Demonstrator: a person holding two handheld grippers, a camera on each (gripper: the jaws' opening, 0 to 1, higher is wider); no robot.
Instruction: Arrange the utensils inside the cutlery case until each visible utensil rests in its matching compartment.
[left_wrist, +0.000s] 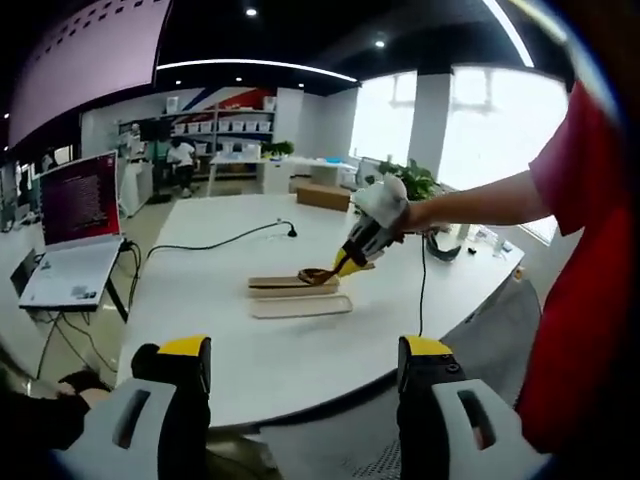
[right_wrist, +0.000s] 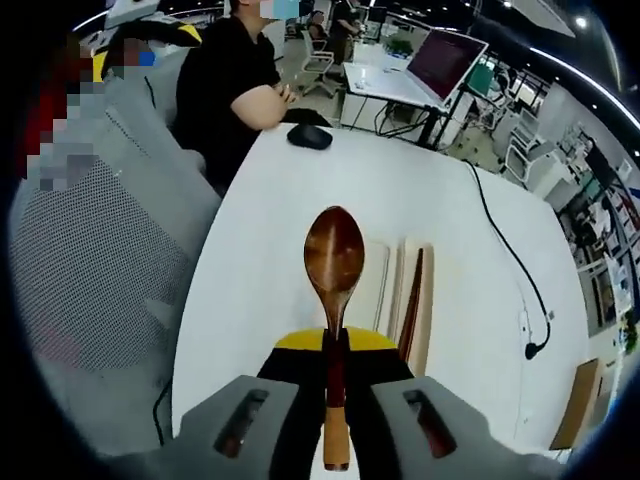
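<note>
In the left gripper view, the left tool (left_wrist: 300, 375) hung back off the white surface (left_wrist: 200, 300), jaws apart and empty, while the right tool (left_wrist: 345, 262) reached to the cutlery case (left_wrist: 300, 295).

In the right gripper view, the right tool (right_wrist: 335, 350) was clamped on the wooden spoon (right_wrist: 334, 262), bowl poised above the case (right_wrist: 425, 300); a dark utensil, possibly chopsticks (right_wrist: 412, 305), lay inside. Lowering level into the empty slot should work best. An office with a laptop (right_wrist: 440, 60) surrounded them.
</note>
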